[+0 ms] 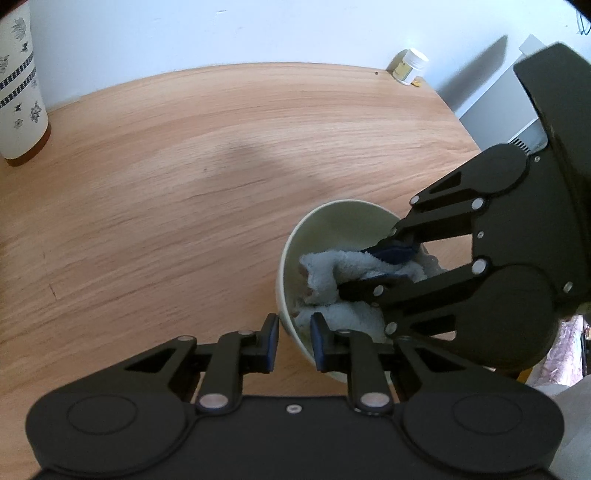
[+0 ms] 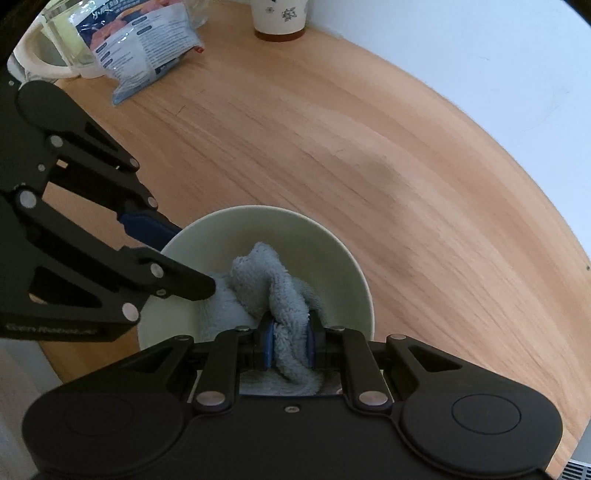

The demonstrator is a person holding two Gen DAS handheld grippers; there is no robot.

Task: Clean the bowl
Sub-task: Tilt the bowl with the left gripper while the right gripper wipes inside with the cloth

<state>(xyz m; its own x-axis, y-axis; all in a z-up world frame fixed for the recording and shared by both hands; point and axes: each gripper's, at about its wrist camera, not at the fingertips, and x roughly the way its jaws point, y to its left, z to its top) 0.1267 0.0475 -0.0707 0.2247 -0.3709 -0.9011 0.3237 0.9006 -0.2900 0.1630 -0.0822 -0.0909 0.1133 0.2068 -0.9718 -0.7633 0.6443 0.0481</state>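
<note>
- I read this as a home: a round light-wood table (image 2: 332,155) against a plain white wall (image 1: 221,33).
- Ahead-left of my right gripper (image 2: 290,349) lie a printed plastic food packet (image 2: 147,44) and a white flower-patterned ceramic cup (image 2: 279,16).

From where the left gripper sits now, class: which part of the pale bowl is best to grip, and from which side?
Grip the bowl by its thin near rim, as the left gripper does: one finger outside the wall, one inside. The wall is thin enough to pinch there, and this leaves the far side clear for the right gripper and cloth.
</note>
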